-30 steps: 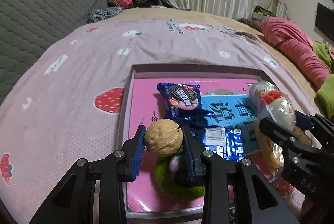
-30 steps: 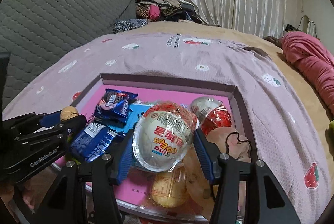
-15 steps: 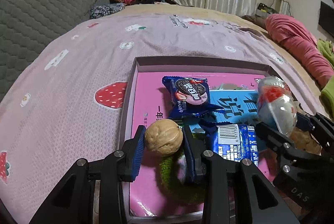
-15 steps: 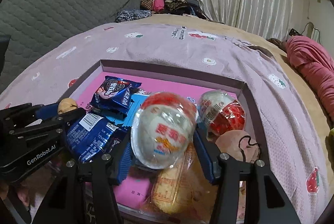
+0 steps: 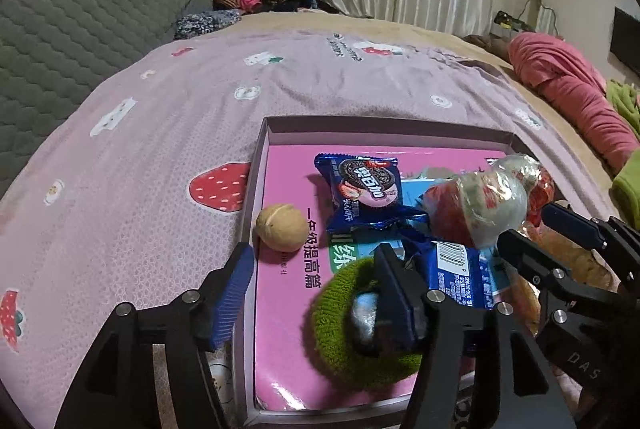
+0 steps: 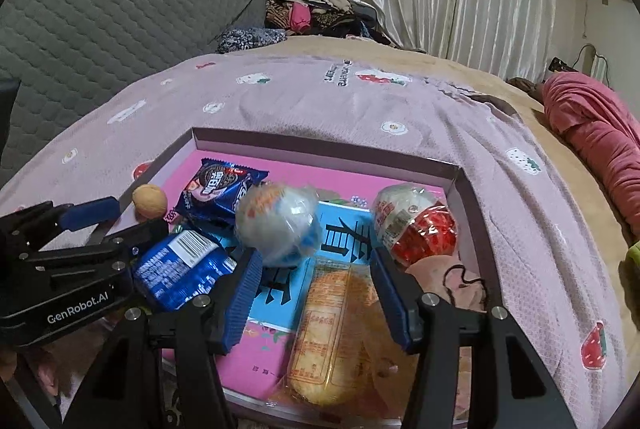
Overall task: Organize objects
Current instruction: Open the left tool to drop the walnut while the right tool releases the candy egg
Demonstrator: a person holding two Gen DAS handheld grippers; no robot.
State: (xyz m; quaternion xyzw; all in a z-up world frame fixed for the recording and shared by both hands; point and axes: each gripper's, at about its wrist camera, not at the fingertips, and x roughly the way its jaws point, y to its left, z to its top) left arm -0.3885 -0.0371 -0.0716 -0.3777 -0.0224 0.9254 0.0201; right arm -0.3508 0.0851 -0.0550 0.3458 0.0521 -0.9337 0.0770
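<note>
Round tan walnut (image 5: 282, 227) is seen lying in the shallow pink-lined cardboard tray (image 5: 384, 133) at its left wall, clear of the left gripper (image 5: 316, 285), whose fingers are opening, empty. The blurred white-and-red wrapped egg-shaped snack (image 6: 278, 225) sits just beyond the right gripper (image 6: 316, 293), fingers released. Most items are judged already trayed. Both grippers point downward over the near edge.

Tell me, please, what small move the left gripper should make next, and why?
Probably draw the left gripper back. Its jaws are opening with nothing between them, and the walnut already lies inside the box near its left wall, apart from both pads.
</note>
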